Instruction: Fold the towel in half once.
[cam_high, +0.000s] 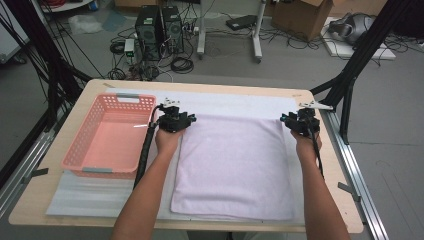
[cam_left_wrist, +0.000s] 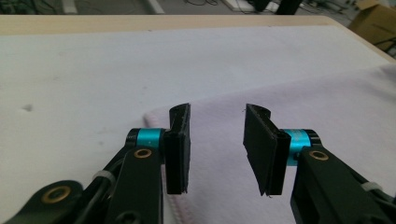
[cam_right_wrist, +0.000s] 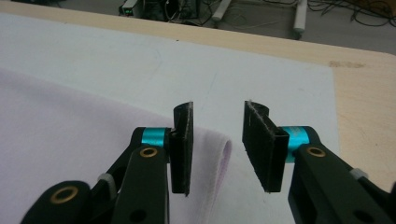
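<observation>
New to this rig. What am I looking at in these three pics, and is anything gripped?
No robot here: a person holds a two-jaw tool in each hand. The high view looks down on the table. The left gripper and right gripper sit at the far corners of a pale pink towel spread flat on a white mat. An empty pink basket stands to the left. The other two pictures come from cameras riding on each gripper, looking along its black jaws. Both sets of jaws stand open over a towel corner; nothing is gripped yet.

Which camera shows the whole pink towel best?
The high view: the pink towel lies flat with all four edges visible. The left gripper view and right gripper view each catch just one far corner between open jaws.
</observation>
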